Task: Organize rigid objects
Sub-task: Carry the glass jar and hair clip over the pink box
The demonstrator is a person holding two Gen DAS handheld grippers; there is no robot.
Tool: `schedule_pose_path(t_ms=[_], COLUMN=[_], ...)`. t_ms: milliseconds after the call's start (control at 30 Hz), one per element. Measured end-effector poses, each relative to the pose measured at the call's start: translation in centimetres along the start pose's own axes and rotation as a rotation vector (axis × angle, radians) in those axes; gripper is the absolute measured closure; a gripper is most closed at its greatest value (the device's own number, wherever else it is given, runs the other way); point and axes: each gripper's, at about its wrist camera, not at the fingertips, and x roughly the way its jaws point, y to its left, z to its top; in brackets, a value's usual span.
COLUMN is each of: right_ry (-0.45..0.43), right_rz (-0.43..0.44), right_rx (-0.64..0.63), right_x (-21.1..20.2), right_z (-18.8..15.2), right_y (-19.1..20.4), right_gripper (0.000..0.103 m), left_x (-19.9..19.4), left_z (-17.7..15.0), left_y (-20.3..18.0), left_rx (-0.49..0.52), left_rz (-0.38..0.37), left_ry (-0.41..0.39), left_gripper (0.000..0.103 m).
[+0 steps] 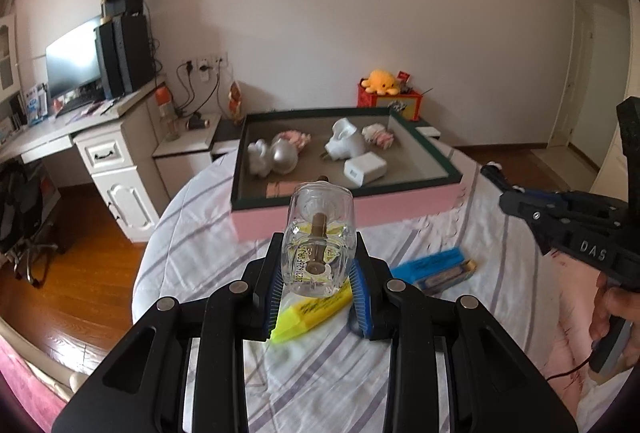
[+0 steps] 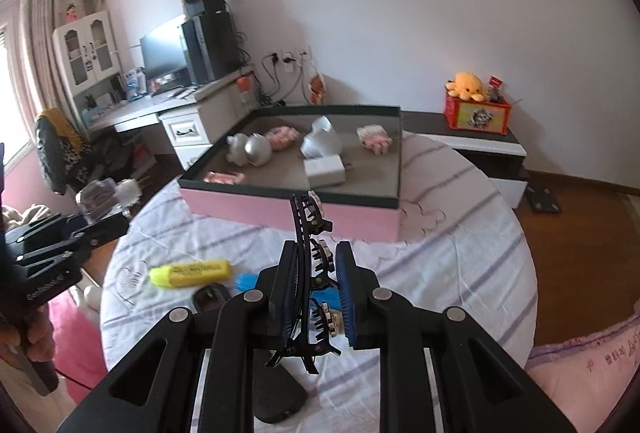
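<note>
Left wrist view. The left gripper (image 1: 318, 273) is clenched on a clear glass bottle (image 1: 319, 247), its pads pressing the bottle's two sides. The bottle's long axis runs forward along the fingers, base toward the camera and neck toward the tray (image 1: 400, 209), and it is held clear of the striped cloth (image 1: 208, 233). Under it on the cloth lies a yellow highlighter (image 1: 310, 315); to its right lies a blue box (image 1: 434, 267). At the far right, a hand (image 1: 610, 307) holds the right gripper's handle.

Right wrist view. At the left edge the left gripper and bottle show again, above the cloth's edge. The highlighter lies on the cloth at left, with a small dark object (image 2: 210, 295), too blurred to name, just beside it. In the middle, the right gripper (image 2: 318, 293) is clenched on a black hair clip (image 2: 310, 273). The clip's long axis likewise points forward toward the tray, teeth turned right, and it is lifted off the cloth.

Governing relation. The pink-walled tray lies straight ahead of both grippers and beyond them, already holding white chargers and other small items. Judged from both views, the right gripper stands squarer to the near wall; the left approaches from its left end. Each load probably has to clear that wall before being let go.
</note>
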Motion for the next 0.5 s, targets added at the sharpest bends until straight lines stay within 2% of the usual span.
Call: schedule_pose_path(t_ms=[333, 500], right_ry=[-0.003, 0.017], right_rz=[0.033, 0.024], right_rx=[-0.018, -0.031], right_x=[1.2, 3.0], right_z=[2.5, 4.2], right_y=[-0.2, -0.8], right_gripper=[0.084, 0.084], left_x=[1.7, 4.0], left_z=[4.0, 6.4], left_y=[-1.5, -1.4], left_rx=[0.067, 0.088], left_rz=[-0.011, -0.034], left_ry=[-0.010, 0.003], left_gripper=[0.073, 0.073])
